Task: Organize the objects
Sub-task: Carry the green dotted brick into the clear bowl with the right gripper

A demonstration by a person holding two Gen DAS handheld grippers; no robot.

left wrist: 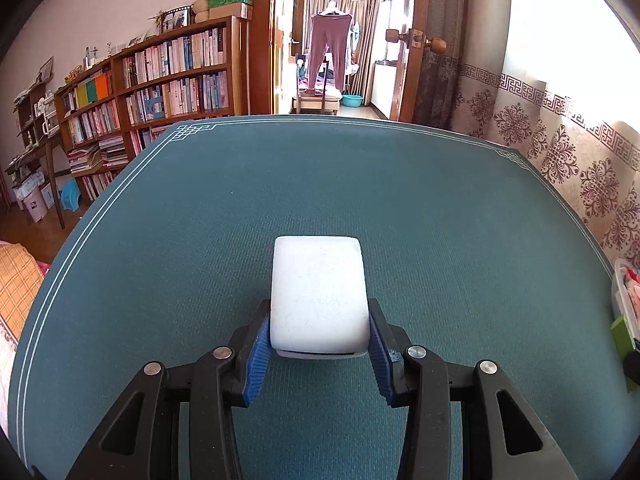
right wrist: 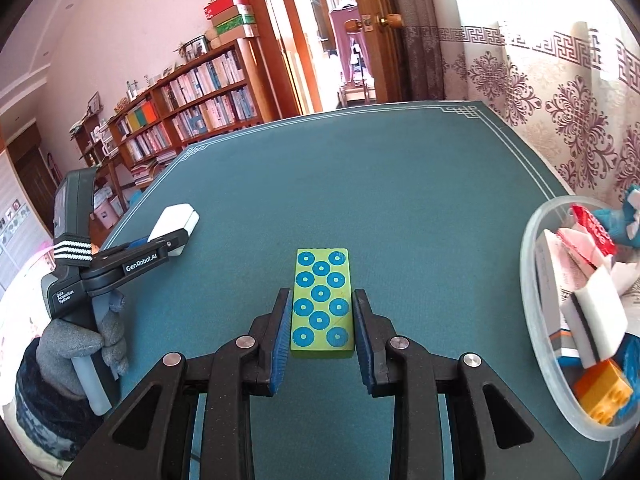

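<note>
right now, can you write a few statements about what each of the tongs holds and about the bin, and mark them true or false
1. The left tongs grip a white rounded rectangular block. True.
2. The right tongs are empty. False: they clamp a green rectangular tile with blue ringed dots.
3. The clear round plastic bin already holds several items, including an orange studded brick. True.
4. The white block lies inside the bin. False: it is between the left tongs, over the teal table mat.
5. The bin sits on the left side of the right wrist view. False: it is at the right edge.
</note>
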